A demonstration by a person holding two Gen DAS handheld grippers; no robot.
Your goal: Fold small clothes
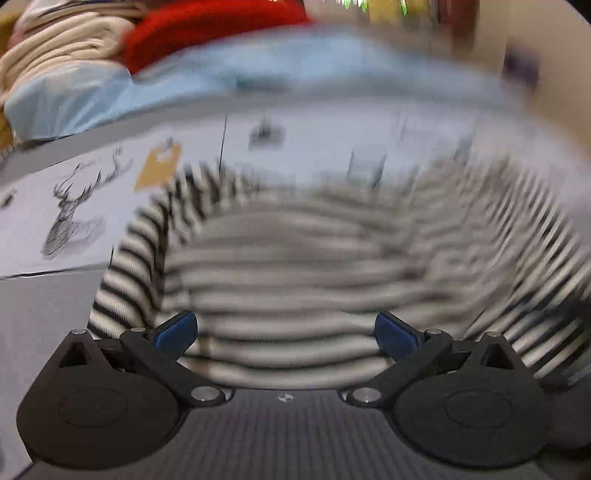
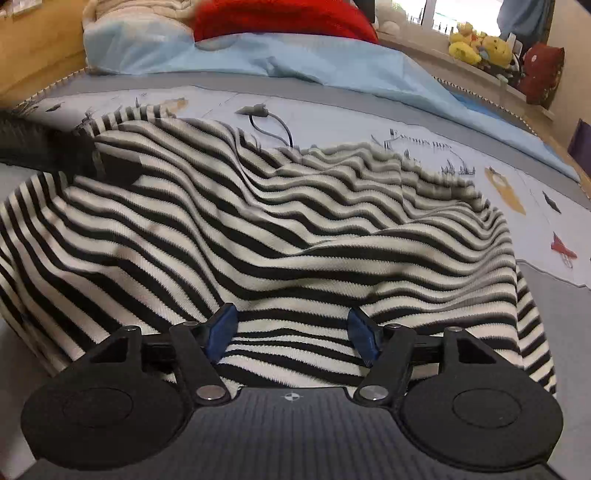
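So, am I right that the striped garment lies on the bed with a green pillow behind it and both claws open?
Not quite: the pillow is red, as the right wrist view shows. The striped garment does lie on the bed, with the left claw and right claw open.

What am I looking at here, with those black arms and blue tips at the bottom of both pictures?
There is no robot: a person holds a two-finger gripper in each hand, and each picture comes from a fisheye camera mounted on one gripper, looking forward along its fingers. The black linkages and blue pads are the gripper itself. One view belongs to the left gripper and is blurred; the other to the right gripper. Both stand open above a black-and-white striped knit garment that lies rumpled on a pale printed bed sheet; nothing is pinched between the pads. Behind lie a light blue quilt, a red cushion and a grey cable. Yellow plush toys sit on the sill.
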